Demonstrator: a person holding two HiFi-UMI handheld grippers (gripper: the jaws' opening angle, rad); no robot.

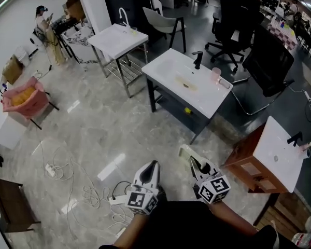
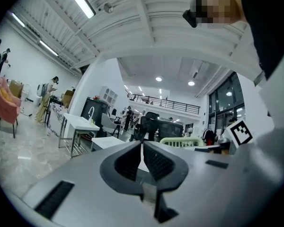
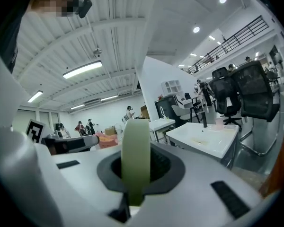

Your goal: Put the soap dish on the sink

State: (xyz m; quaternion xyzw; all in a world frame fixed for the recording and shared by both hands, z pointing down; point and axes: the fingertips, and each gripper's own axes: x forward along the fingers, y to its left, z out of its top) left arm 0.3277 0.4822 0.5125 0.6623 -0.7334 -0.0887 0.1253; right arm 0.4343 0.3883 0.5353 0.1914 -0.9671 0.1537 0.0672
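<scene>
Right gripper [image 1: 196, 164]: nearest the head camera, low in the frame beside the left one. Its jaws are drawn in tight on the soap dish, which stands on edge between the pads in the right gripper view [image 3: 136, 170].
Soap dish [image 1: 185, 152]: pale green, clamped in the right gripper and held over the floor, well apart from the sink. It appears as a narrow upright band in the right gripper view [image 3: 136, 143], and its slatted side shows in the left gripper view [image 2: 180, 141].
Left gripper [image 1: 152, 166]: just beside the right gripper, on its left. The jaws are together with nothing between them [image 2: 142, 156].
Sink [image 1: 165, 69]: a white basin top on a dark frame, ahead of both grippers across bare floor, also in the right gripper view [image 3: 203, 138].
Faucet [image 1: 197, 59]: black, upright at the sink's far edge.
Pink cup [image 1: 215, 74]: on the sink top, near the faucet.
Second sink [image 1: 114, 41]: white, on a metal frame, farther back to the left.
Office chairs [image 1: 237, 19]: black, behind the sink.
Cables [image 1: 67, 173]: white, loose on the floor left of the grippers.
</scene>
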